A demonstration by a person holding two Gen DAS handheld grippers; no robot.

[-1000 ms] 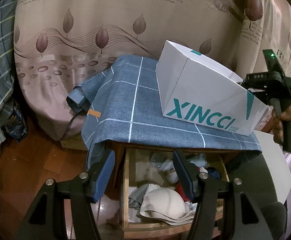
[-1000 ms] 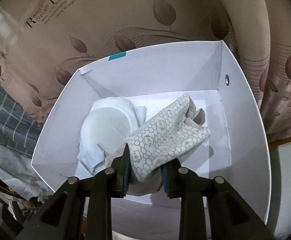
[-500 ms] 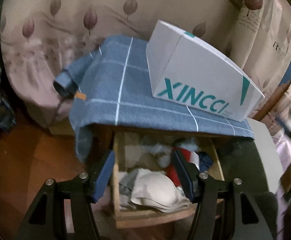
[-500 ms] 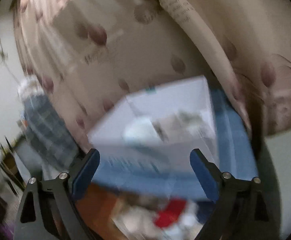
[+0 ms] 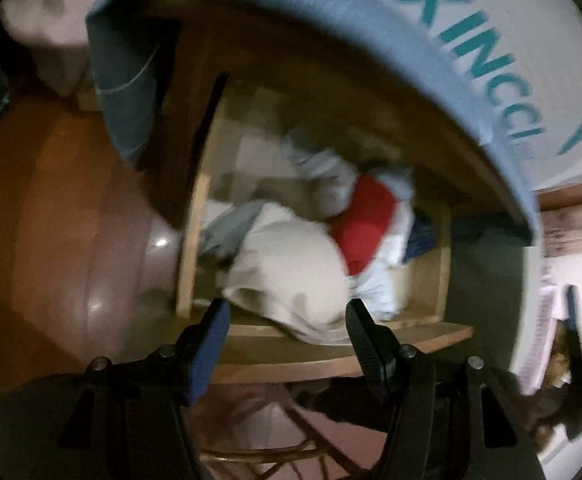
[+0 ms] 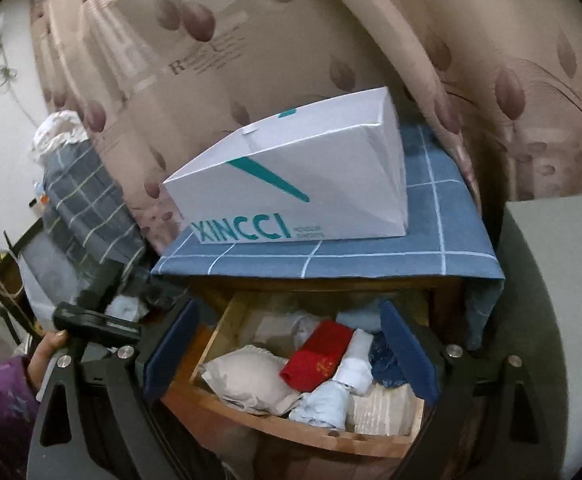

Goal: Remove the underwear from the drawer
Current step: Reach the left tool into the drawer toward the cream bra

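The wooden drawer point(image 6: 291, 434) stands pulled open under a blue checked cloth point(image 6: 371, 248). It holds a beige bra point(image 6: 247, 380), a red folded piece point(image 6: 317, 356), white and pale blue pieces point(image 6: 327, 402) and a dark blue piece point(image 6: 387, 364). My right gripper point(image 6: 291, 352) is open and empty above the drawer. My left gripper point(image 5: 287, 328) is open and empty, close over the beige bra point(image 5: 291, 272) at the drawer front point(image 5: 315, 354); this view is blurred. The left gripper's body point(image 6: 91, 320) shows at the left in the right wrist view.
A white XINCCI box point(image 6: 299, 188) stands on the blue cloth; it also shows in the left wrist view point(image 5: 511, 52). A leaf-patterned curtain point(image 6: 251, 40) hangs behind. A grey checked cloth point(image 6: 83, 208) lies at the left. The floor point(image 5: 51, 200) is brown wood.
My right gripper has let go of the patterned underwear in the white box, opened and pulled back over the drawer. My left gripper has dropped down close to the beige bra.
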